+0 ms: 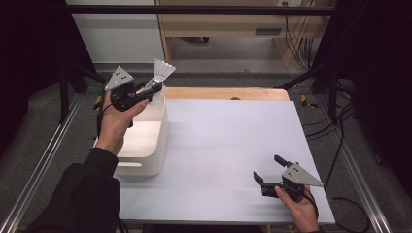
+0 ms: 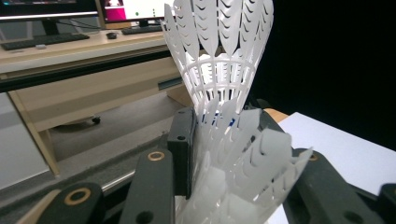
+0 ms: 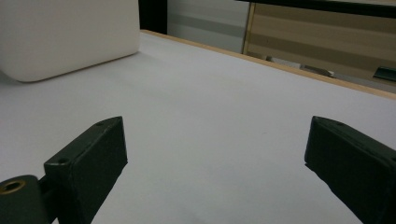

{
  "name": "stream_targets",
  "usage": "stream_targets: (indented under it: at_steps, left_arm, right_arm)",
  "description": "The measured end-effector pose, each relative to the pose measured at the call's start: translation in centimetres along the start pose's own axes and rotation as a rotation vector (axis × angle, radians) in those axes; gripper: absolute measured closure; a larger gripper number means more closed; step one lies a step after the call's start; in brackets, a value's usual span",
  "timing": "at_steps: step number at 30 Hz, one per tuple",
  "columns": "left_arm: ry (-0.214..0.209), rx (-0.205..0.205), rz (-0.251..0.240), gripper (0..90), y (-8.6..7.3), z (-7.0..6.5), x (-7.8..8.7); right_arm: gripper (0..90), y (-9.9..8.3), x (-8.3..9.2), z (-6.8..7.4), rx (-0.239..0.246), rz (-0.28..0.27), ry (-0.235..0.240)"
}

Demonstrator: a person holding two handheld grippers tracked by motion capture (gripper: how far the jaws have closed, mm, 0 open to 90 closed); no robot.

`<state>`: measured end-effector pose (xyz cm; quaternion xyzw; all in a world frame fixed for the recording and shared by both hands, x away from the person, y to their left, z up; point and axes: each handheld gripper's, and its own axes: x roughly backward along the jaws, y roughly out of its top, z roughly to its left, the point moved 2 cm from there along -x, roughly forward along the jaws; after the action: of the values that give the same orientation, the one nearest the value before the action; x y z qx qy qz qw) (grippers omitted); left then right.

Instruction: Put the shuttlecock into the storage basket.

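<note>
My left gripper [image 1: 152, 88] is raised over the far end of a white bin [image 1: 163, 133] at the table's left. It is shut on a nested stack of white plastic shuttlecocks [image 1: 163, 72], whose skirts stick up and away from the hand. In the left gripper view the shuttlecocks [image 2: 219, 60] stand between the black jaws, the gripper [image 2: 229, 140] pressing on their lower skirts. My right gripper [image 1: 266, 166] rests low at the table's front right, open, with nothing between its jaws. The right gripper view shows the gripper [image 3: 215, 154] over bare white surface, the bin [image 3: 65, 37] far off.
A white mat [image 1: 233, 145] covers the table, with a wooden edge [image 1: 223, 93] at the far side. Beyond it stand a wooden desk [image 1: 228, 24] and cables on the floor. Black frame rails run along both sides.
</note>
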<state>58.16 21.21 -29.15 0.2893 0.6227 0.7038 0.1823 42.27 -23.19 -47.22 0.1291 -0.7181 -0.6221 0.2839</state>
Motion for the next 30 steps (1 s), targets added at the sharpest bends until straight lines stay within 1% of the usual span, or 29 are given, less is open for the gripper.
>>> stream_targets:
  at_steps: [5,6,8,9,10,11,12,18,21,30]
  left_arm:
    - [0.023,0.018,-0.008,64.6,-0.4,0.9,-0.4]
    - [0.024,0.020,-0.008,64.6,-0.5,1.0,-0.4]
    - [0.023,0.036,-0.023,64.6,-0.6,1.2,-0.4]
    - [0.026,0.035,-0.019,64.6,-0.7,1.3,-0.4]
    - [0.026,0.046,-0.026,64.6,-0.8,1.4,-0.5]
    - [0.028,0.045,-0.023,64.6,-0.9,1.5,-0.5]
    - [0.026,0.053,-0.027,64.6,-1.0,1.5,-0.6]
    - [0.028,0.064,-0.018,64.6,-1.6,1.8,-0.9]
    - [0.027,0.078,-0.020,64.6,-1.9,1.9,-1.1]
    - [0.042,0.110,-0.018,64.6,-3.1,2.8,-1.3]
  right_arm:
    - [5.5,0.0,-0.1,0.1,0.008,0.000,0.002]
    - [5.5,0.0,0.0,0.1,0.007,0.002,-0.002]
    - [5.5,0.0,0.0,0.0,0.006,-0.003,0.000]
    - [5.5,0.0,0.0,0.0,0.006,-0.004,-0.001]
    - [5.5,0.0,0.0,0.0,0.007,-0.004,-0.001]
    - [5.5,0.1,0.0,0.0,0.006,-0.004,-0.001]
    - [5.4,0.1,0.0,0.1,0.006,-0.004,-0.001]
    - [5.3,0.1,0.1,0.0,0.006,-0.004,-0.003]
    - [5.3,0.1,0.1,0.0,0.006,-0.003,-0.002]
    - [5.3,0.0,0.1,0.0,0.008,-0.002,-0.004]
